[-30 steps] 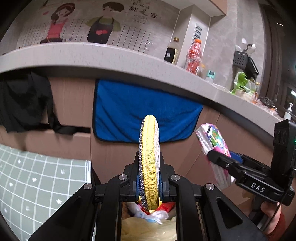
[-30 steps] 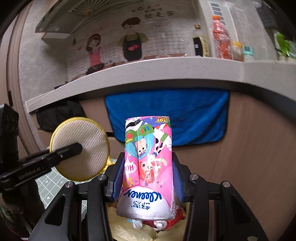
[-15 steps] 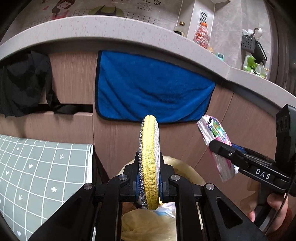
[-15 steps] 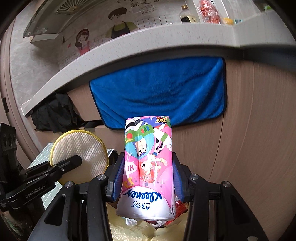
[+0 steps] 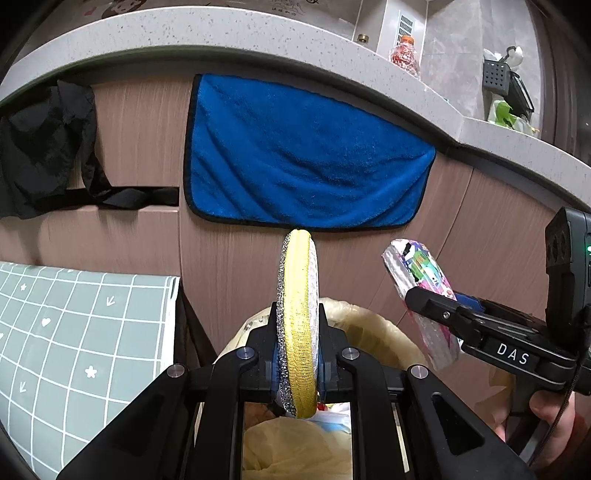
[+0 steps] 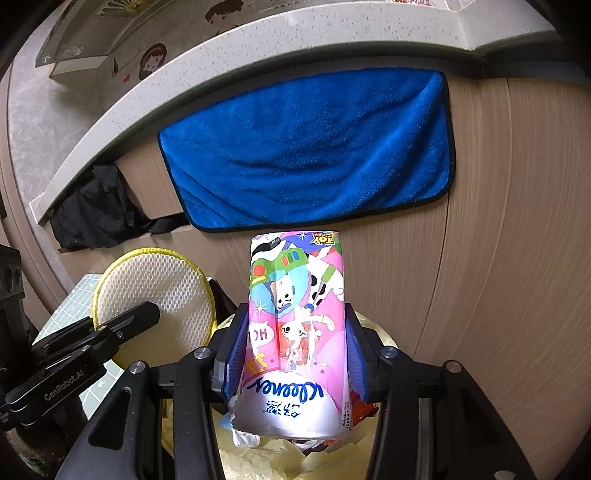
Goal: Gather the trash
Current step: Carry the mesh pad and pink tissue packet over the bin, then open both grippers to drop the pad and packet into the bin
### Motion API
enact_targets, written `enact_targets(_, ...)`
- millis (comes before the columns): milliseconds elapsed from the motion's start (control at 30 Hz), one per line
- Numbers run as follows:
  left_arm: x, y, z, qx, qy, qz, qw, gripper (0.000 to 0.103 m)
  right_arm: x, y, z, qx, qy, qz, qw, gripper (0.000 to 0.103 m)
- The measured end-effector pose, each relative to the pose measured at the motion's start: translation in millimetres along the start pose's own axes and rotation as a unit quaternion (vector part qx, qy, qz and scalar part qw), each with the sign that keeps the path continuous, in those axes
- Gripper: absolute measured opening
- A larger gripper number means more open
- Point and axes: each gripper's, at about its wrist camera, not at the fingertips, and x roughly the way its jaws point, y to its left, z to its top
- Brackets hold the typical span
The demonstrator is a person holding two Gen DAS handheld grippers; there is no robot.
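Observation:
My left gripper (image 5: 297, 354) is shut on a round yellow scouring pad (image 5: 297, 314), held edge-on above a bin lined with a yellow bag (image 5: 384, 332). The pad also shows in the right wrist view (image 6: 155, 295). My right gripper (image 6: 295, 354) is shut on a pink Kleenex tissue pack (image 6: 295, 317), also above the bin's yellow bag (image 6: 258, 461). The pack shows in the left wrist view (image 5: 421, 291) at the right. Trash lies inside the bag.
A blue towel (image 5: 303, 155) hangs on the wooden cabinet front under a grey countertop (image 5: 221, 33). A black cloth (image 5: 44, 147) hangs at the left. A green checked mat (image 5: 74, 332) lies at the lower left. Bottles (image 5: 404, 55) stand on the counter.
Both grippers have tilted and moved down toward the bin while holding their items. The counter has risen in view and the bin's yellow rim has come into sight.

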Motion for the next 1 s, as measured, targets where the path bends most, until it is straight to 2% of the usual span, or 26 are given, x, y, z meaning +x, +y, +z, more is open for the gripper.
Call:
enact_targets(333,14.2,5.2,-9.6,-0.01,0.019,-0.003,0.9998,0.015,14.9,0.1,-8.5,0.001,0.016,-0.004,1.0,0.046)
enact_targets(567,24.9,13.9,-11.3,-0.029,0.038,-0.018,0.9987,0.015,29.1,-5.9,-15.6,0.006,0.035,-0.016,0.999,0.047)
enact_targets(667,26.5,17.5,-10.3,-0.035,0.044,-0.027,0.9981,0.018,32.9,-8.1,-17.1,0.013,0.044,-0.018,0.999,0.049)
enact_targets(1000,24.1,20.0,-11.6,-0.042,0.058,-0.04,0.9966,0.038,27.5,-3.5,-18.1,0.008,0.044,-0.034,0.998,0.05)
